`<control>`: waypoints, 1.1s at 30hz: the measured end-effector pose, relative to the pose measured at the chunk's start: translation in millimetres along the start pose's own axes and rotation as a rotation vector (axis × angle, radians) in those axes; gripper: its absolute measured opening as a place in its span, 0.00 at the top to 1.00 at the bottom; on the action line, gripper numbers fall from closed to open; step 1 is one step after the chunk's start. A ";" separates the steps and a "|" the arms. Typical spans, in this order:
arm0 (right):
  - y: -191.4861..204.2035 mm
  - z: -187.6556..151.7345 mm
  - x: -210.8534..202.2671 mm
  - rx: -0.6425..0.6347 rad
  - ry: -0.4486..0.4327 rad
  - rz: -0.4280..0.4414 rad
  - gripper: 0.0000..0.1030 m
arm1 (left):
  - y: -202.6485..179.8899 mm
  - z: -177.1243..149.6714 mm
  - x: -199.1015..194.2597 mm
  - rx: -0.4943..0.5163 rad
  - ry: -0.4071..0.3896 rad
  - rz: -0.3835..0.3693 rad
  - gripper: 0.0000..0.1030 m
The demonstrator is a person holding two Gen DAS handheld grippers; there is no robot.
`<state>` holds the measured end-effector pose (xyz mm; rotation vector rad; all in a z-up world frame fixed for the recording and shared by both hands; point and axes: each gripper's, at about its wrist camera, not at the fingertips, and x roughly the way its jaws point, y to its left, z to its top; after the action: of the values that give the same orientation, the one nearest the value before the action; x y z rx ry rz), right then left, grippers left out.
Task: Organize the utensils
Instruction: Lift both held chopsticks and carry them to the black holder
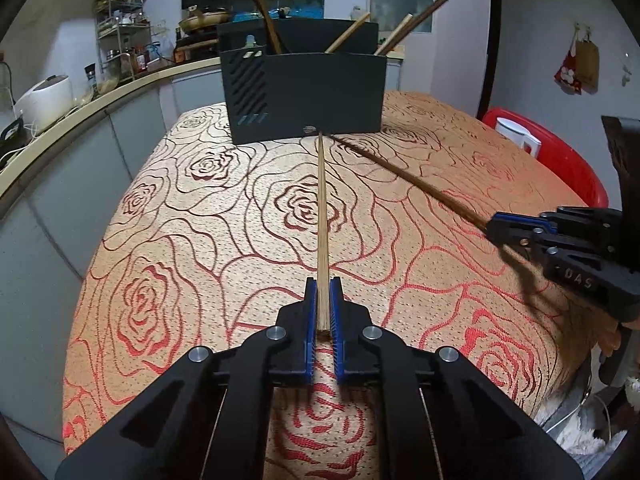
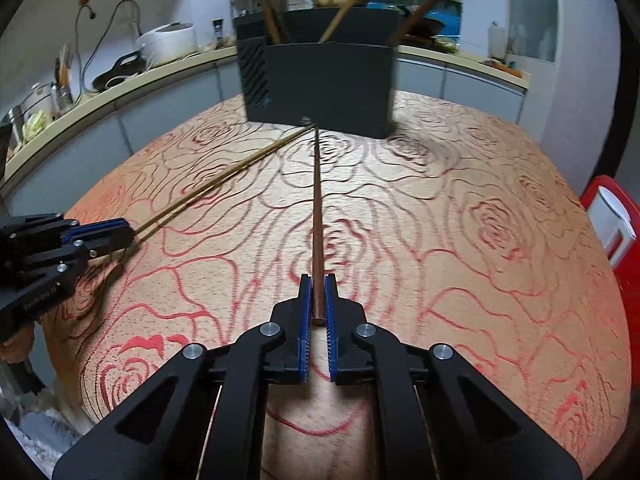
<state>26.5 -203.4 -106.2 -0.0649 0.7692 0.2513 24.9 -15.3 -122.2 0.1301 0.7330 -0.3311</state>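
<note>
My left gripper (image 1: 323,286) is shut on the thick end of a light bamboo chopstick (image 1: 321,208), which points straight at the dark utensil holder (image 1: 308,96) at the table's far side. My right gripper (image 2: 317,282) is shut on a dark brown chopstick (image 2: 317,208) that also points at the utensil holder (image 2: 320,84). Both tips lie close together just before the holder's front wall. Each view shows the other gripper at its edge: the right gripper (image 1: 496,228) with the dark chopstick (image 1: 408,178), the left gripper (image 2: 124,232) with the light chopstick (image 2: 224,180). Several chopsticks stand in the holder.
The table (image 1: 180,240) wears a tan cloth with red rose outlines. A red basin with a white jug (image 1: 520,136) sits at its right edge. Behind runs a kitchen counter (image 1: 100,100) with a rice cooker (image 1: 44,100), bottles and a rack.
</note>
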 end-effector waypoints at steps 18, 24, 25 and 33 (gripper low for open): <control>-26.3 24.3 -61.0 0.081 -0.170 0.012 0.93 | 14.7 33.1 -54.4 -0.014 -0.155 0.043 0.94; -32.2 34.8 -74.6 0.095 -0.204 0.016 0.93 | 15.5 50.5 -70.9 -0.007 -0.195 0.048 0.94; -33.1 37.2 -76.5 0.098 -0.210 0.017 0.93 | 15.4 53.6 -73.3 -0.004 -0.202 0.050 0.94; -33.2 55.3 -89.9 0.079 -0.266 0.010 0.93 | 18.0 77.3 -88.2 0.008 -0.249 0.061 0.94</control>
<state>10.2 -245.3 -5.1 0.0463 0.5140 0.2331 18.9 5.9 -5.5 0.1165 0.4805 -0.2856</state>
